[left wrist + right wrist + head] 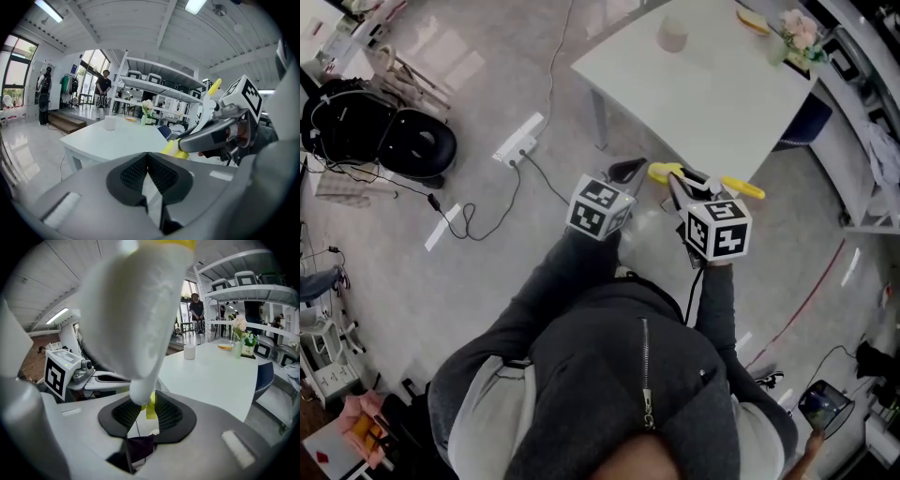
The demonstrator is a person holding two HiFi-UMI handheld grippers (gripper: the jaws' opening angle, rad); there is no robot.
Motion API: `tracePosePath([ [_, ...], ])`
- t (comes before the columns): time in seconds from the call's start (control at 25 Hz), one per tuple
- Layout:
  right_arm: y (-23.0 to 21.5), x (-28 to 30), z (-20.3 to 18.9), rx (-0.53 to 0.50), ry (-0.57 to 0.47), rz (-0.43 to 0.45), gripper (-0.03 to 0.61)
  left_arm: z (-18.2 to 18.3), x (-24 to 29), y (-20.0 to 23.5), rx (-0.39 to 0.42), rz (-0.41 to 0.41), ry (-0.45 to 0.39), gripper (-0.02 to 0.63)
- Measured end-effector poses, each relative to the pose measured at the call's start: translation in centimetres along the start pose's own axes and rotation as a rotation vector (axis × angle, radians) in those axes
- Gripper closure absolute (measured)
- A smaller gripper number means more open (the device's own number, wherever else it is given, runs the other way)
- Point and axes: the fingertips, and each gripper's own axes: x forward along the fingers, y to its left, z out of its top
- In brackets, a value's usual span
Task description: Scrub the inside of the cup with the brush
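The pale cup (673, 36) stands upright at the far side of the white table (712, 89), and shows small in the left gripper view (109, 123) and in the right gripper view (189, 352). My right gripper (678, 180) is shut on the yellow and white brush (742, 188), short of the table's near corner. The brush's white body (140, 310) rises close in front of that gripper's camera, clamped between the pads (146, 404). My left gripper (630, 169) hangs just left of it, shut with nothing held (148, 164). Both grippers are well away from the cup.
A vase of flowers (797, 37) and a plate (753, 21) sit at the table's far right corner. Cables and a power strip (517, 141) lie on the floor to the left. Shelving (154, 93) stands behind the table, and a person (102, 89) stands far off.
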Motion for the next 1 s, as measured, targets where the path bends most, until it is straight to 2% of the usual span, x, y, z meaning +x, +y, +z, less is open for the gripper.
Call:
tracePosePath([
  [0.36, -4.1, 4.3, 4.2, 0.04, 0.001, -0.021, 0.485, 3.6, 4.7, 4.6, 0.006, -0.026, 0.006, 0.603],
  [0.68, -6.6, 7.2, 8.1, 0.074, -0.007, -0.055, 0.485, 6.5, 7.9, 7.9, 0.026, -0.081, 0.024, 0.604],
  [1.0, -8.4, 10.8, 12.0, 0.085, -0.013, -0.104, 0.485, 9.2, 10.1, 13.3, 0.034, -0.103, 0.016, 0.603],
])
